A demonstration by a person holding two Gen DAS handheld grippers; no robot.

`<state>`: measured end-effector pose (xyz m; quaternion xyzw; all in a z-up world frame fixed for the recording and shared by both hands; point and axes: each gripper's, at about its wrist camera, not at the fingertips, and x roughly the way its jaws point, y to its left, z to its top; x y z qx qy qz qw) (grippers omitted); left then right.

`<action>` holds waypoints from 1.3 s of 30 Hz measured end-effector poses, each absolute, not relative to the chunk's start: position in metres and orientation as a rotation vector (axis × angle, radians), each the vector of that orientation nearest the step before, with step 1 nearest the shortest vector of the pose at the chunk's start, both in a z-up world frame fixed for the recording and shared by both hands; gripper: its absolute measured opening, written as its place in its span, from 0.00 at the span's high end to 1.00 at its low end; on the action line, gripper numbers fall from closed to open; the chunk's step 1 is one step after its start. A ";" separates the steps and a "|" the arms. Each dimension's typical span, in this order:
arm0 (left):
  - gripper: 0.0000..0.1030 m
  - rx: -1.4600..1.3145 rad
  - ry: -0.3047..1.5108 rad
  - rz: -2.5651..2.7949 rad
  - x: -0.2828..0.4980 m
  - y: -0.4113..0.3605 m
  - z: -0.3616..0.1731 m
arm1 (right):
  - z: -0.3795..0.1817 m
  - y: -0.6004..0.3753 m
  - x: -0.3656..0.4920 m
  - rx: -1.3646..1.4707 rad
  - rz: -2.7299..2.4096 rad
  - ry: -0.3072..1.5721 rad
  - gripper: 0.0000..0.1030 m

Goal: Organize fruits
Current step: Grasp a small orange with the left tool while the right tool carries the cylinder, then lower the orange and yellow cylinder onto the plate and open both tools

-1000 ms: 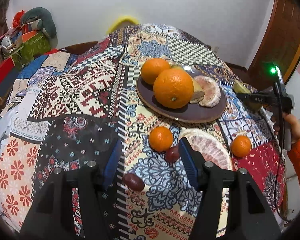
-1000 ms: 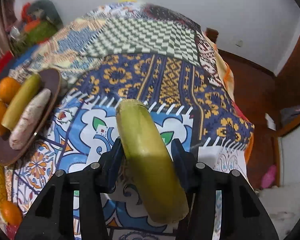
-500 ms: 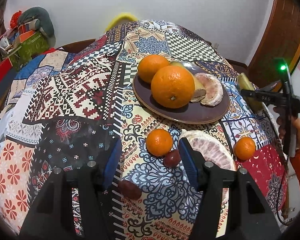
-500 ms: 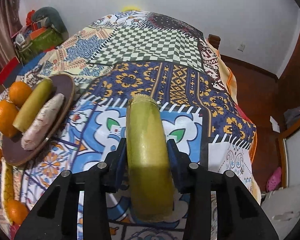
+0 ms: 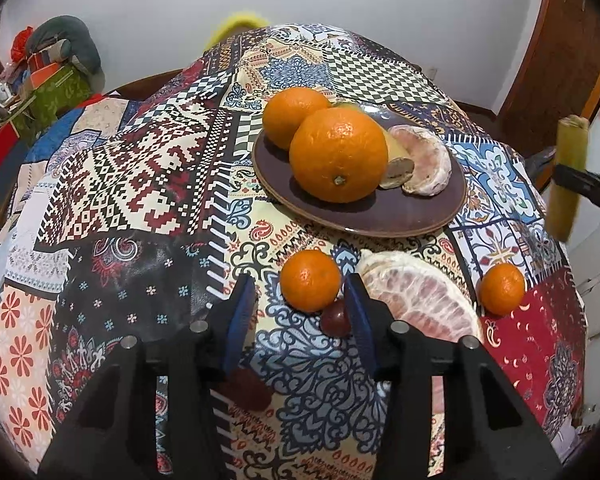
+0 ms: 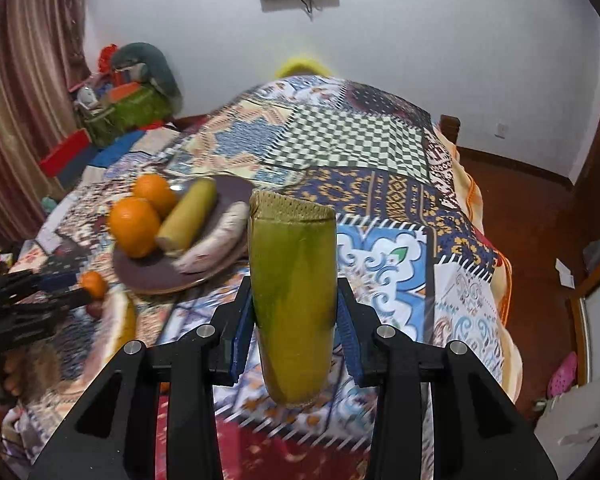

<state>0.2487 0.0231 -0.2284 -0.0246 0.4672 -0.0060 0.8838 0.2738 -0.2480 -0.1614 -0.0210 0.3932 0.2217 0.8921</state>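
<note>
A brown plate holds two big oranges, a yellow-green stalk piece and a pomelo segment. On the patchwork cloth in front of it lie a small orange, a dark red fruit and a large pomelo segment. My left gripper hovers low with the small orange between its fingertips. Its jaws are closing, and the pads are not pressing on the orange. My right gripper is shut on a second green-yellow stalk piece, held up in the air to the right of the plate.
Another small orange sits at the right on a red patch. A second dark red fruit lies under my left finger. Boxes and bundles are piled at the back left. The table's right edge drops to a wooden floor.
The right gripper has lifted the stalk piece off the cloth and swung left toward the plate. The left jaws have narrowed around the small orange as the gripper sank a little.
</note>
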 end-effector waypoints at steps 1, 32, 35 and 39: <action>0.55 -0.056 0.977 -0.014 0.251 0.023 -0.229 | -0.159 -0.248 0.269 -0.036 0.472 0.814 0.66; 0.68 -0.074 0.849 -0.046 0.284 0.017 -0.174 | -0.140 -0.218 0.268 0.044 0.559 0.759 0.66; 0.68 -0.061 0.822 -0.066 0.297 0.009 -0.164 | -0.138 -0.213 0.276 0.054 0.573 0.756 0.66; 0.68 -0.054 0.798 -0.085 0.317 -0.001 -0.154 | -0.134 -0.206 0.288 0.063 0.577 0.747 0.66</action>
